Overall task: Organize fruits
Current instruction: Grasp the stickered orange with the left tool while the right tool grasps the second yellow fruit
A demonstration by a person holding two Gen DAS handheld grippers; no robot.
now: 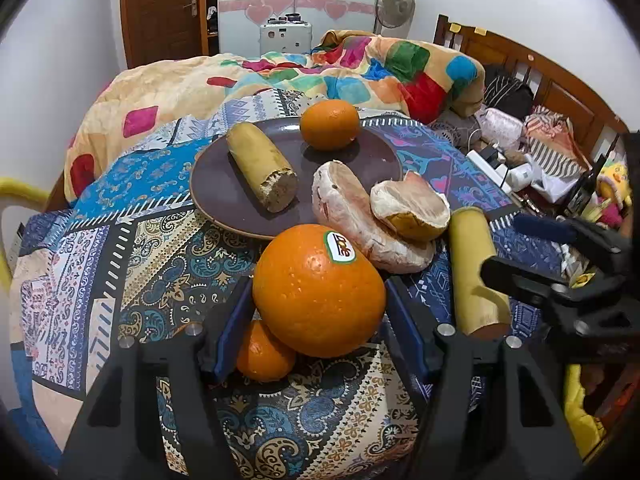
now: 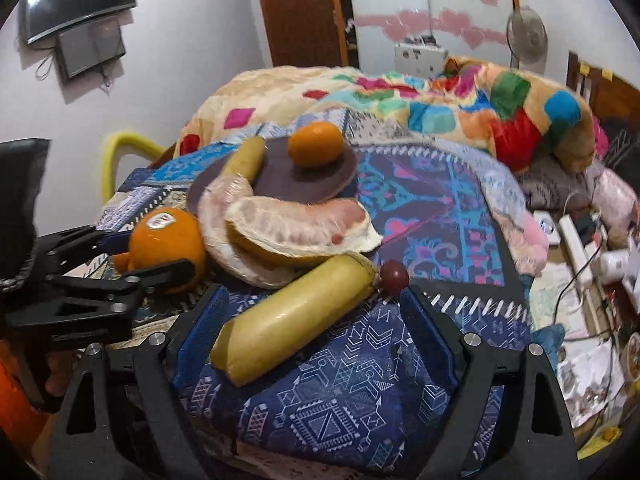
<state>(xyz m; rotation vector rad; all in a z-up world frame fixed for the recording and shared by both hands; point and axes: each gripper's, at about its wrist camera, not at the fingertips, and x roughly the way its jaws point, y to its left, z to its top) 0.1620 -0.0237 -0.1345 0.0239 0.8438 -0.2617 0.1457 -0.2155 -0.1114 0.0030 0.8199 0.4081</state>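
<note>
orange stickered fruit [image 1: 318, 290] between left gripper [image 1: 318, 312] fingers

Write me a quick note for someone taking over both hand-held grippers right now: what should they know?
Left hand-held gripper: jaws around the stickered orange, pads look pressed on it.
Right hand-held gripper: open around a yellow stalk piece on the cloth.
Done: a small orange and another stalk piece on the brown plate.
Left: pomelo wedges, another small orange, a small dark fruit.

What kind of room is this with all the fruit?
Most likely a bedroom: a colourful blanket is heaped on a bed with a wooden headboard, and a wardrobe with heart stickers stands behind it.
</note>
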